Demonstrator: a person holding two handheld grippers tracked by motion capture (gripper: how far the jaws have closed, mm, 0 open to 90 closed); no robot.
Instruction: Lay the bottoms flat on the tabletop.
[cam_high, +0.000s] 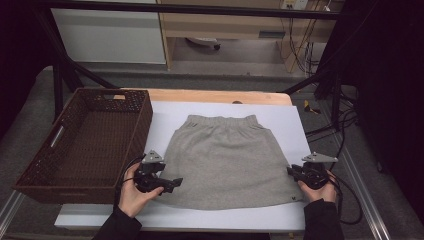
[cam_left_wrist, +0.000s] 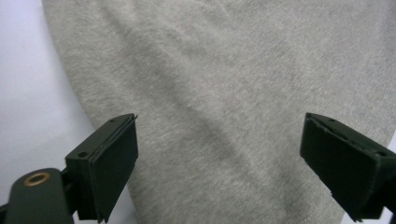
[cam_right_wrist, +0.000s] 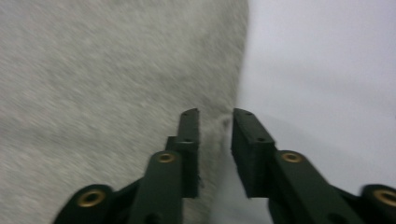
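Grey skirt (cam_high: 230, 160) between both tools

The person wears dark, near-black long sleeves (cam_high: 322, 220) that end at the wrists. Each hand carries black tongs: the left tongs (cam_high: 175, 184) and the right tongs (cam_high: 290, 171) both bear a grey three-cornered plate on top and trail a black cable. Seen close, the left tongs (cam_left_wrist: 219, 163) have two flat, layered black pads, and the right tongs (cam_right_wrist: 215, 135) have black linkage arms set with brass-coloured rivets (cam_right_wrist: 166, 157).
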